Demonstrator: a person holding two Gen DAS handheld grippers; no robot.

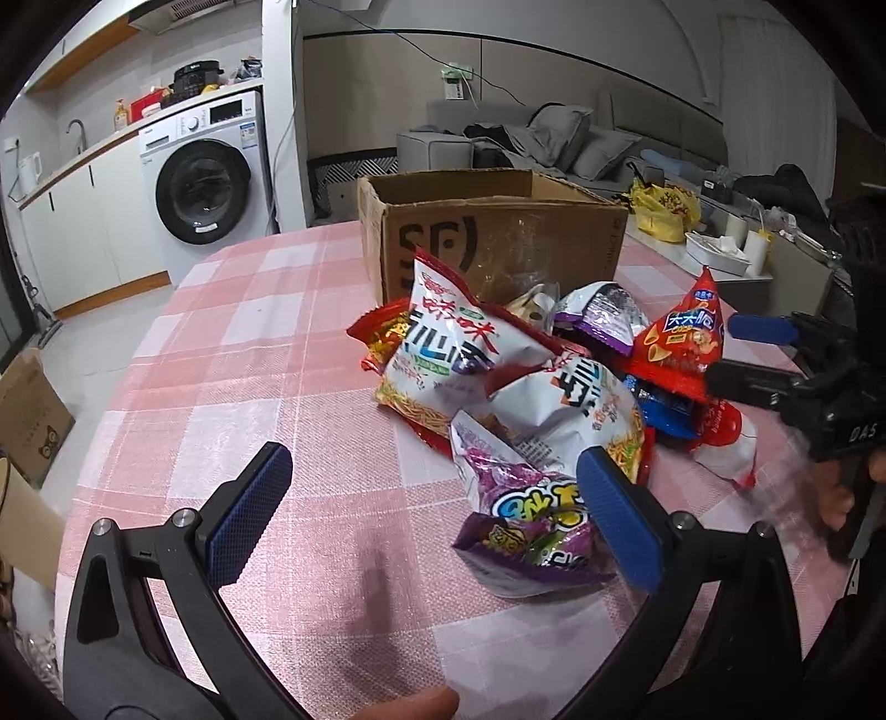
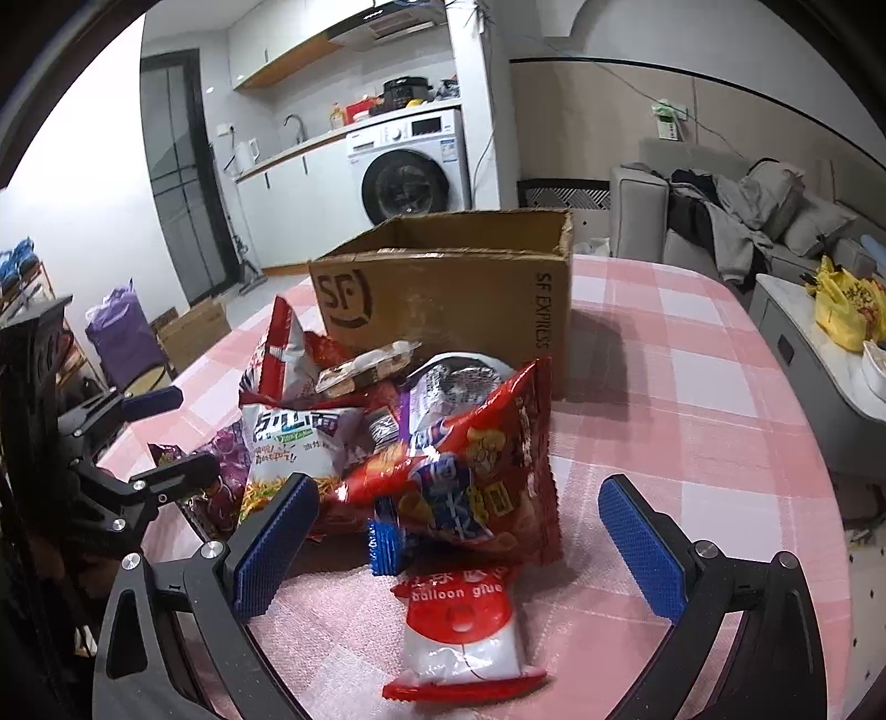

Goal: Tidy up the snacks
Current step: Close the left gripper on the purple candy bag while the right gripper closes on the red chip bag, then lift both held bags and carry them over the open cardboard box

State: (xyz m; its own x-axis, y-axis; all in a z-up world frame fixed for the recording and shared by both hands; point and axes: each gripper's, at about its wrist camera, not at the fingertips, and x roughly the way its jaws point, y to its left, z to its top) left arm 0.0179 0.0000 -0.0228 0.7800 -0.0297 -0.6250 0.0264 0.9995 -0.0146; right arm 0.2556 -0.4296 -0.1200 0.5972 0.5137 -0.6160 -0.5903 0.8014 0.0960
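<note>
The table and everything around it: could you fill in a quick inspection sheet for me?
Surface: round table with a pink checked cloth.
Job's things: snack packets piled beside an open cardboard box; purple packet, white noodle packet, red chip bag, balloon glue packet.
Clutter: nothing seen on the table beyond the snacks and box.
Grippers: left hand-held gripper open, purple packet between its fingers; right hand-held gripper open, over the balloon glue packet.
Cables: one runs along the wall.
Surroundings: washing machine, sofa, yellow bag on a side counter.
</note>
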